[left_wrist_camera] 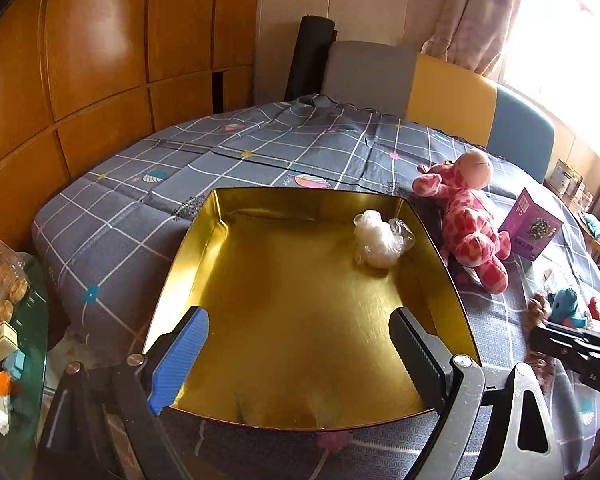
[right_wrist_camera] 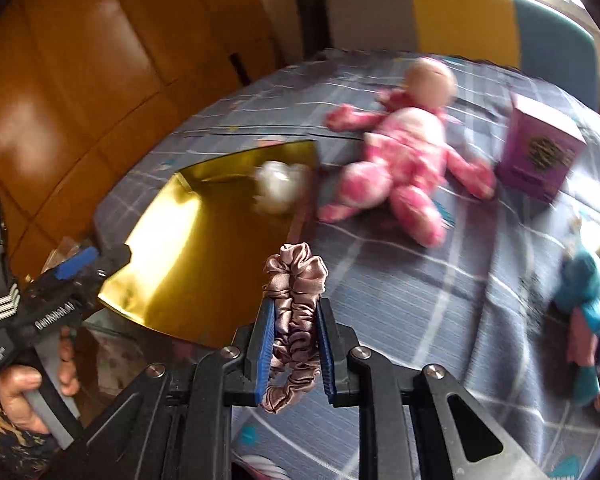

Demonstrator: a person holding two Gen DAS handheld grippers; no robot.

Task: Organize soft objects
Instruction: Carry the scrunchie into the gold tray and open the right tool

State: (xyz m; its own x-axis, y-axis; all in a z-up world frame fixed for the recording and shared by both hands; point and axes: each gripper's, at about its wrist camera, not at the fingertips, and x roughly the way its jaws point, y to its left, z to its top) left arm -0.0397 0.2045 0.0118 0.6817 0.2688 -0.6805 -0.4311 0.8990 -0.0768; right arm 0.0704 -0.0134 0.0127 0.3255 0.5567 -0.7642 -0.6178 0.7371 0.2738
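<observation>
Satin scrunchie point(right_wrist_camera: 294, 312), light, soft, slippery, being clamped mid-loop by right tool point(right_wrist_camera: 294, 354); left tool point(left_wrist_camera: 296, 354) being held apart over gold tray point(left_wrist_camera: 446, 276).

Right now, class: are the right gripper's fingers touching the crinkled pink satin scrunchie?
Touching. The right wrist view shows both fingers pressed against the crinkled pink satin scrunchie, squeezing it.

The gold tray point(left_wrist_camera: 188, 240) lies mostly bare (a white wad point(left_wrist_camera: 376, 240) fills its far right corner); the pink plush point(left_wrist_camera: 472, 232) crowds its right wall.
</observation>
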